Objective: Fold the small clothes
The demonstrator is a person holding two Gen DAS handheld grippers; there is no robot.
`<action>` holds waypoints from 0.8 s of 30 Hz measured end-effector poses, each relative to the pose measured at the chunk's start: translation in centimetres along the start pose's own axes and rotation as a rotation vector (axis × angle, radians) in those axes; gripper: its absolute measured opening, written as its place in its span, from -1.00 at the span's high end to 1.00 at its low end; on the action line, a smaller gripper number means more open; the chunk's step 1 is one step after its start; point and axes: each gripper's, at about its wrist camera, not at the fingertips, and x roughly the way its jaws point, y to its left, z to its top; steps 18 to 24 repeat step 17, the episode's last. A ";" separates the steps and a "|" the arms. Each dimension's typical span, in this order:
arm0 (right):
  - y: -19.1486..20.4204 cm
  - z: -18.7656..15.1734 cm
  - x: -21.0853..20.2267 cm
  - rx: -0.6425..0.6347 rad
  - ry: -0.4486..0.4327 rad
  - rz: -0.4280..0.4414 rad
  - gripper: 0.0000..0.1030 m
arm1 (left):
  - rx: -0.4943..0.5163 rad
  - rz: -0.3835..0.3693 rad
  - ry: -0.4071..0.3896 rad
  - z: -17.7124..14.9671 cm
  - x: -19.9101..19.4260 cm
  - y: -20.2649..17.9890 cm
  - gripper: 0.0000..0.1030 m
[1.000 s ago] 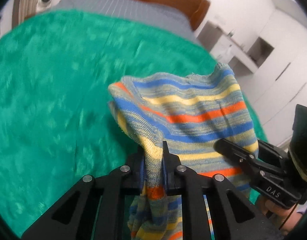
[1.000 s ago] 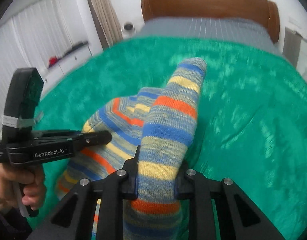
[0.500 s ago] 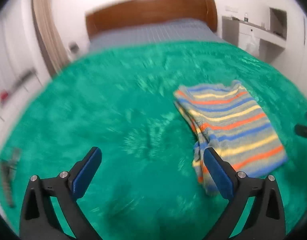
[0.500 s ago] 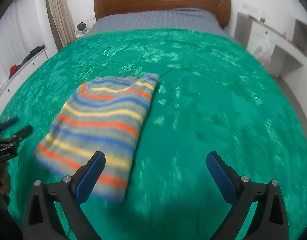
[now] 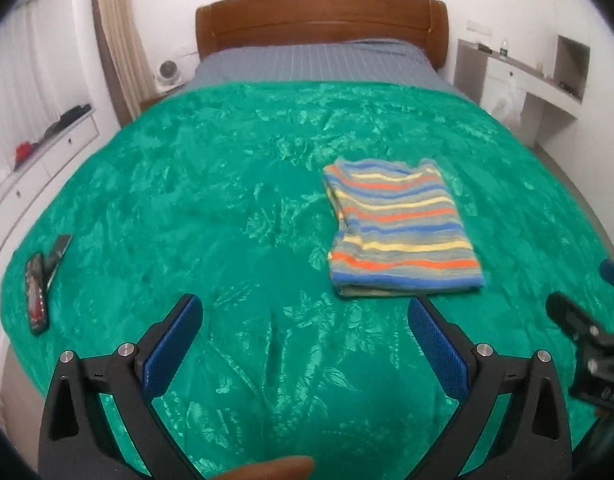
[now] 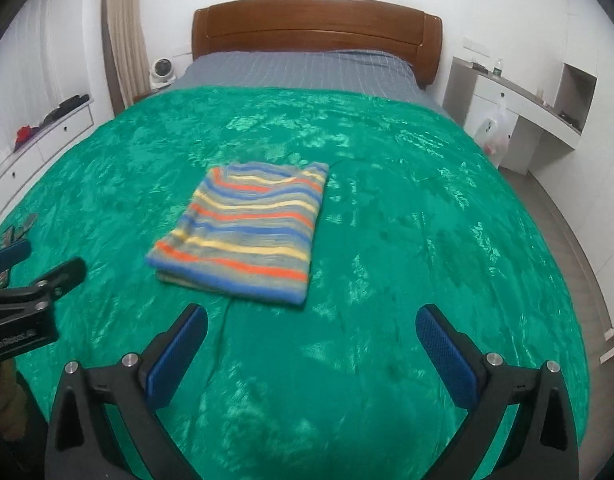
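Observation:
A small striped knit garment [image 5: 403,232] lies folded into a flat rectangle on the green blanket [image 5: 187,184]. In the right wrist view the garment [image 6: 243,232] lies ahead and a little left. My left gripper [image 5: 303,308] is open and empty, drawn back from the garment, which lies ahead to its right. My right gripper [image 6: 313,316] has its jaws opening wide with nothing between them, just short of the garment's near edge. Each gripper shows at the other view's edge: the right gripper [image 5: 587,288], the left gripper [image 6: 43,262].
A dark phone-like slab [image 5: 37,292] and a remote [image 5: 59,250] lie near the blanket's left edge. Beyond the blanket are a grey sheet [image 6: 299,70] and wooden headboard [image 6: 315,24]. White drawers [image 5: 47,148] stand at left, a desk with a plastic bag [image 6: 495,132] at right.
Both grippers let go of the striped garment, opened wide and pulled back and up. The garment now lies folded flat on the blanket.

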 end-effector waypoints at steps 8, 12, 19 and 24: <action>-0.7 -0.7 -1.9 0.002 -0.005 -0.042 -0.99 | 0.026 -0.019 -0.049 0.1 -2.0 -1.3 -0.99; -1.3 -1.3 -2.2 0.022 0.006 -0.028 -0.99 | 0.012 -0.091 -0.042 -0.1 -2.2 -1.5 -0.99; -1.3 -1.3 -2.3 0.020 0.005 -0.022 -0.99 | 0.030 -0.090 -0.044 -0.2 -2.1 -2.2 -0.99; -1.3 -1.3 -2.3 0.020 0.005 -0.022 -0.99 | 0.030 -0.090 -0.044 -0.2 -2.1 -2.2 -0.99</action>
